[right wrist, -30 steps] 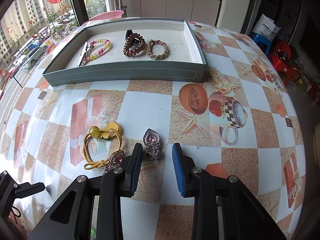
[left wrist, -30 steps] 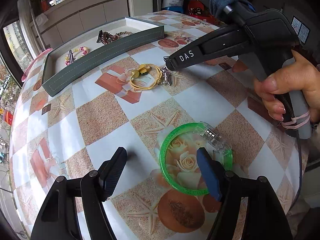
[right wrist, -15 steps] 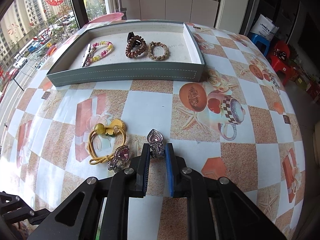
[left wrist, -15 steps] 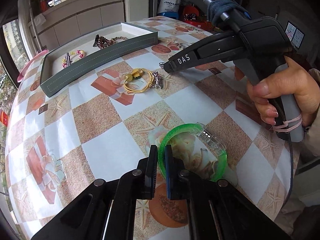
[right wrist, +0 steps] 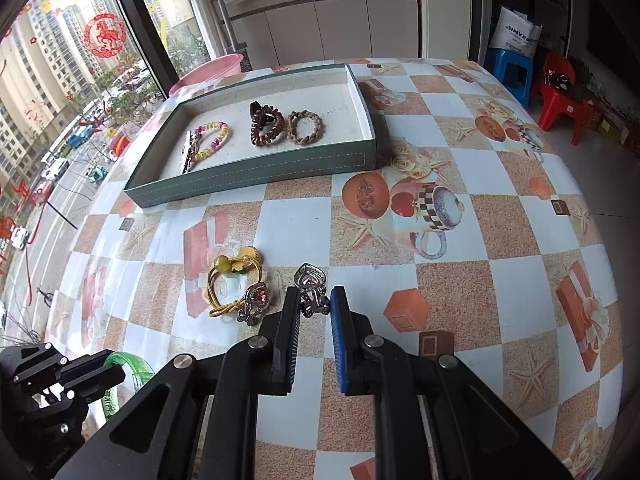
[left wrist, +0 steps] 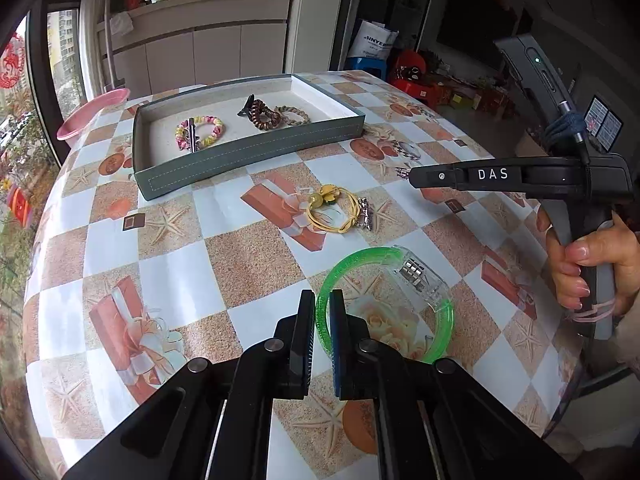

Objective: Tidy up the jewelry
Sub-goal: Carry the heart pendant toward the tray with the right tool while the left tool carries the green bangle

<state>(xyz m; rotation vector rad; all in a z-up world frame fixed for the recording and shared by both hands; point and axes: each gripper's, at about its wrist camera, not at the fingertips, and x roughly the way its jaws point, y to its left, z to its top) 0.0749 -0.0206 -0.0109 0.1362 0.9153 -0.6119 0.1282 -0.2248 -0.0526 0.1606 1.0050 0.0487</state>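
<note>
The green bangle point(left wrist: 384, 304) is clamped at its near-left rim by the left gripper point(left wrist: 322, 316), and a silver heart-shaped clip point(right wrist: 311, 292) is pinched between the closed-in pads of the right gripper point(right wrist: 315, 312), both over the patterned tablecloth point(right wrist: 460, 300). Just beside the clip, a yellow hair tie point(right wrist: 232, 284) with a second pink-stoned clip point(right wrist: 254, 304) is left lying. Beyond them, the grey tray point(right wrist: 256, 176) is occupied by a beaded bracelet point(right wrist: 210, 140), a brown coil tie point(right wrist: 267, 124) and a braided band point(right wrist: 306, 127); a pink basin point(right wrist: 208, 70) is seen behind it.
</note>
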